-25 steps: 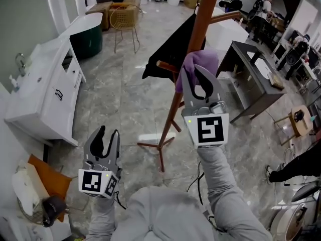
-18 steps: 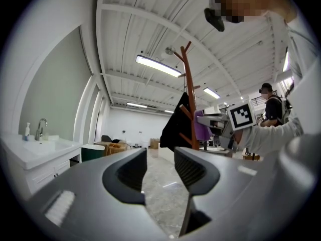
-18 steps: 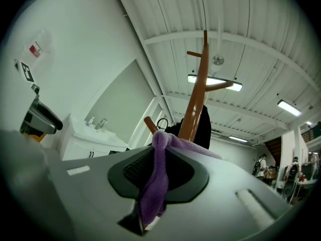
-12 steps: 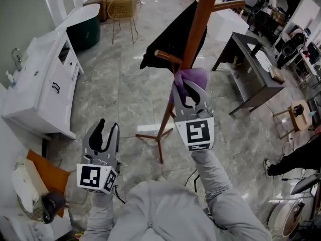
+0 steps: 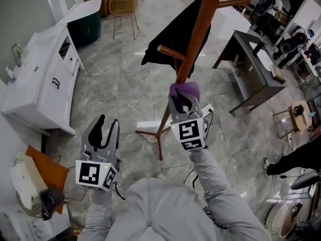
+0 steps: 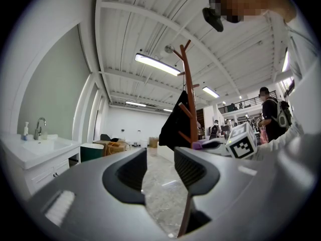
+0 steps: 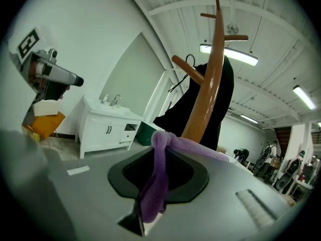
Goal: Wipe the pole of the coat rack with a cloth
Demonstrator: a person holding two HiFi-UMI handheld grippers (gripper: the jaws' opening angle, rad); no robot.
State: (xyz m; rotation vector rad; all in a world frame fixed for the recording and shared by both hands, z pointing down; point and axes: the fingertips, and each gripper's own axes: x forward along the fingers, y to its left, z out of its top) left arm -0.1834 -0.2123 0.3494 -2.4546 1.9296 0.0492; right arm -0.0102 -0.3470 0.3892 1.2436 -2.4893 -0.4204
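Cloth (image 5: pixel 184 90) slides lower down coat rack pole (image 5: pixel 196 36).
Right gripper (image 5: pixel 183 103) clamps it, now below the peg (image 5: pixel 168 52), so wiping advances; left gripper (image 5: pixel 105 130) waits, jaws apart and empty.

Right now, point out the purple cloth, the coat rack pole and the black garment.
purple cloth (image 5: pixel 184 90): head view, its bunched top.
pole (image 5: pixel 196 31): head view, upper shaft.
black garment (image 5: pixel 170 44): head view, middle of the hanging fabric.
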